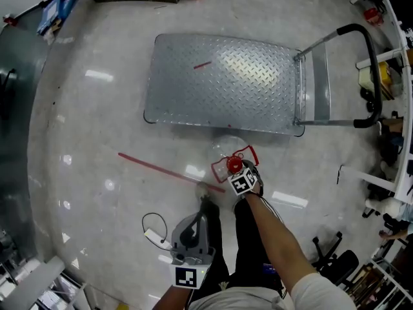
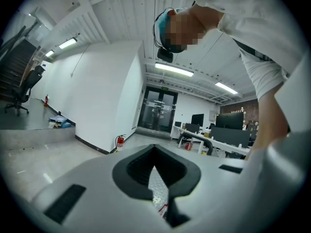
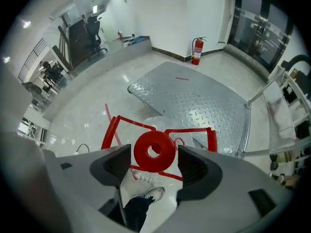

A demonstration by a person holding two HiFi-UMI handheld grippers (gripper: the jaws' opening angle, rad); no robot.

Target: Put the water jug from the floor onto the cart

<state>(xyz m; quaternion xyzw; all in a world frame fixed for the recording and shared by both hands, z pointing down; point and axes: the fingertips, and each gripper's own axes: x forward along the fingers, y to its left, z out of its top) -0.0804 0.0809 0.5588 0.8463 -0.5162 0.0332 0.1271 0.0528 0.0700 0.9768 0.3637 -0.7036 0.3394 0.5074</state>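
Observation:
The clear water jug (image 1: 227, 148) stands on the floor just before the cart's near edge, with a red cap (image 1: 234, 165) and a red handle frame (image 1: 248, 154). The cart (image 1: 219, 82) is a bare diamond-plate platform. My right gripper (image 1: 240, 172) points steeply down over the jug's top. In the right gripper view it (image 3: 154, 152) is open, with the cap (image 3: 154, 147) framed between the jaws and not pressed by them; the handle frame (image 3: 192, 131) lies behind. My left gripper (image 1: 206, 205) hangs lower left, apart from the jug, shut on nothing (image 2: 155, 149).
The cart's push handle (image 1: 371, 76) rises at its right end. A red tape line (image 1: 161, 170) crosses the floor left of the jug. A white plug and cable (image 1: 155, 237) lie at lower left. Shelving (image 1: 393, 108) and an office chair (image 1: 335, 260) line the right side.

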